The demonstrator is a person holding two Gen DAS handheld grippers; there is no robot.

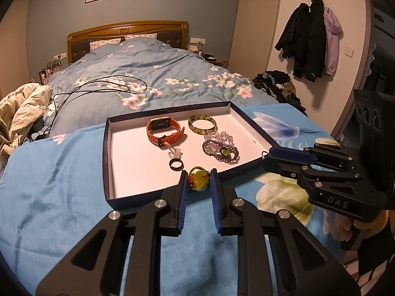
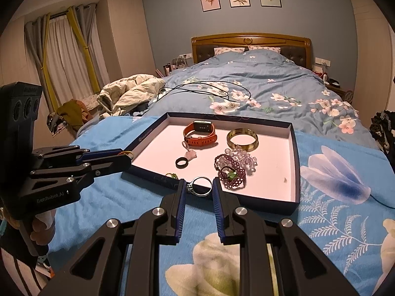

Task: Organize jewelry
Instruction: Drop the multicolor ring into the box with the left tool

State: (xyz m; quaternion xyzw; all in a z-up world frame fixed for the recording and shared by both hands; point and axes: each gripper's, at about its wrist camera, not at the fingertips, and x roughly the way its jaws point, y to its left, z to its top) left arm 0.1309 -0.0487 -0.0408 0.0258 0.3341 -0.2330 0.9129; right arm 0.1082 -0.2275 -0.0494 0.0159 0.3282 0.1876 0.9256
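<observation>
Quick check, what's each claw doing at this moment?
Left claw: closed on the yellow pendant.
Right claw: closed on the silver ring.

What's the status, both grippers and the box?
Left gripper shut on yellow pendant at the box's near rim. Right gripper shut on silver ring. Box holds watch, bangle, bead bracelets. Nothing blocking.

Raised letters "DAS" stood on the black body of the right gripper, read from the left wrist view. "GenRobot.AI" stood in raised letters on the black body of the left gripper, read from the right wrist view. A small logo and print on the blue wall of the tray were too small to read.
</observation>
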